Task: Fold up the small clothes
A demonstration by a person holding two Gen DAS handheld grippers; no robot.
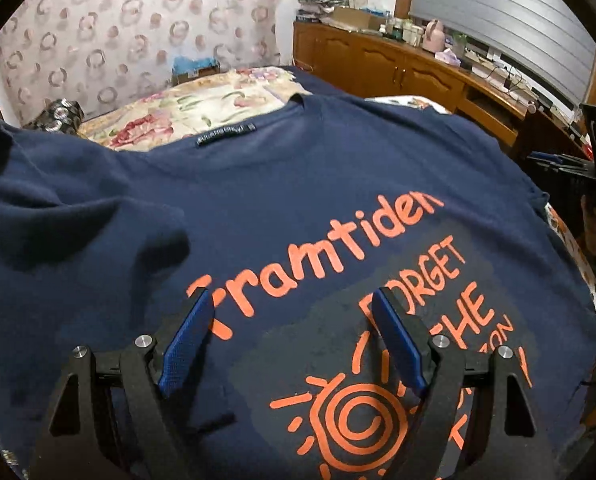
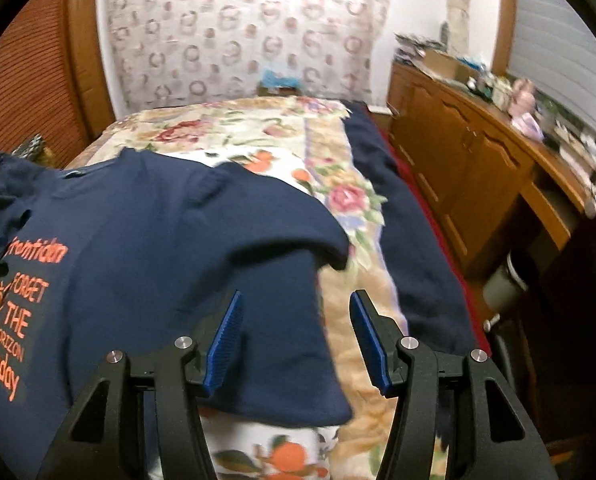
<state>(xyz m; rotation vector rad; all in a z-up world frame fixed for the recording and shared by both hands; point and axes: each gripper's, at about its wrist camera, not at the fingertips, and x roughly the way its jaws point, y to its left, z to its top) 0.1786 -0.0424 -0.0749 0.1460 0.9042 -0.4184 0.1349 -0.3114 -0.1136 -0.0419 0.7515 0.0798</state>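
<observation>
A navy T-shirt (image 1: 298, 184) with orange print lies front-up on the floral bed cover, collar toward the far end. Its left sleeve (image 1: 78, 216) is bunched and folded inward. My left gripper (image 1: 292, 304) is open and empty, hovering over the printed chest. In the right wrist view the same shirt (image 2: 146, 248) fills the left half, its right sleeve (image 2: 282, 340) spread toward me. My right gripper (image 2: 298, 306) is open and empty, above the sleeve's outer edge, left finger (image 2: 226, 336) over cloth, right finger (image 2: 372, 340) over the cover.
The floral bed cover (image 2: 258, 128) stretches to a patterned curtain. A second dark blue cloth (image 2: 402, 232) lies along the bed's right edge. A wooden cabinet (image 2: 470, 168) with cluttered items runs along the right wall. A dark patterned object (image 1: 58, 114) sits at far left.
</observation>
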